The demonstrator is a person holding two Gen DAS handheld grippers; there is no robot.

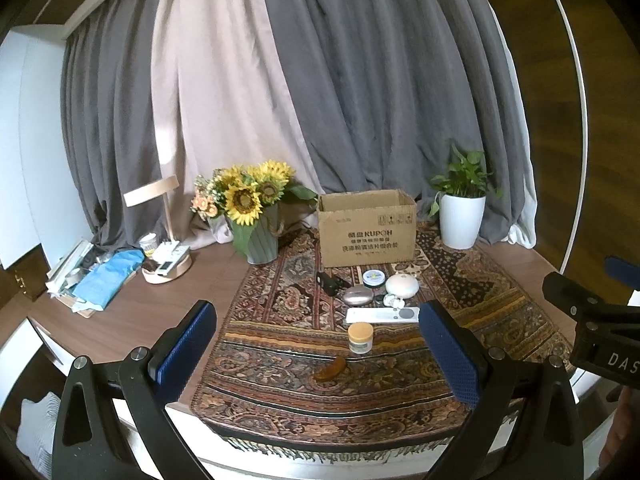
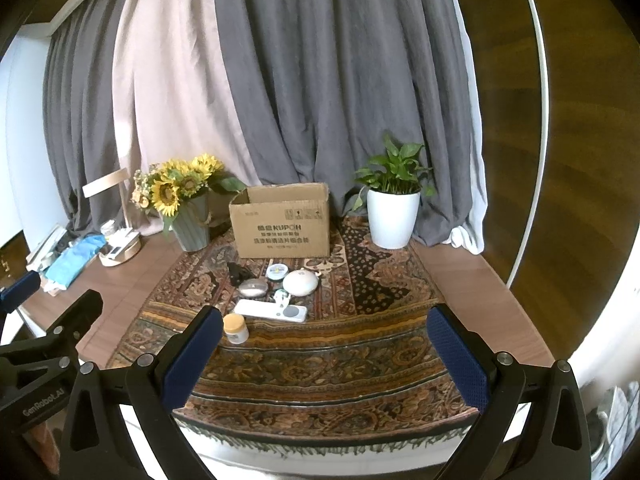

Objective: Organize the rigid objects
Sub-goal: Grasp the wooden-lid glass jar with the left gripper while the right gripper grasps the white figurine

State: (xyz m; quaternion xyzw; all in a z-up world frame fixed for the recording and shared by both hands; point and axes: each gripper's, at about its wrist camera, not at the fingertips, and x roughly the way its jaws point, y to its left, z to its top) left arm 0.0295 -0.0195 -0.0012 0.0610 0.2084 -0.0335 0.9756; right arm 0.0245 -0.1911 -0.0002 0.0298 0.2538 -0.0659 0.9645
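Nearest, left gripper [image 1: 316, 354] with jaws spread wide, blue pads [image 1: 188, 344] bare, nothing between them; right gripper [image 2: 326, 356] likewise spread wide and holding nothing, hanging over the near edge of a patterned rug [image 1: 280, 376] on a brown table [image 1: 160, 308]. In the left wrist view, between the spread pads at about 6 o'clock of the clutter, a brown comb [image 1: 331, 369] flat on the rug; just beyond it at 12 o'clock, a small jar [image 1: 360, 337] with a yellow lid, upright. Behind the jar, a long white remote [image 1: 382, 315] lying crosswise, near the jar but apart from it. Farther on, a silver oval case [image 1: 357, 295] at 11 o'clock of the remote, a small white trinket [image 1: 393, 301] at 12 o'clock, too small to identify, and a white dome-shaped device [image 1: 402, 285] at 1 o'clock. Beyond these, a black gadget [image 1: 329, 282] at 10 o'clock and a round tin [image 1: 374, 278] with a pale lid at 12 o'clock. Farther back, an open cardboard box [image 1: 366, 232], upright, printed side facing the cameras. At 9 o'clock of the box, sunflowers in a grey-green vase [image 1: 262, 242]; at 3 o'clock, a green plant in a white pot [image 1: 461, 220]. Far left at 9 o'clock, a wooden lamp [image 1: 160, 208] over a round tray with small items, and a blue cloth [image 1: 106, 276] atop a pile. Grey and beige curtains [image 1: 340, 80] at the back.
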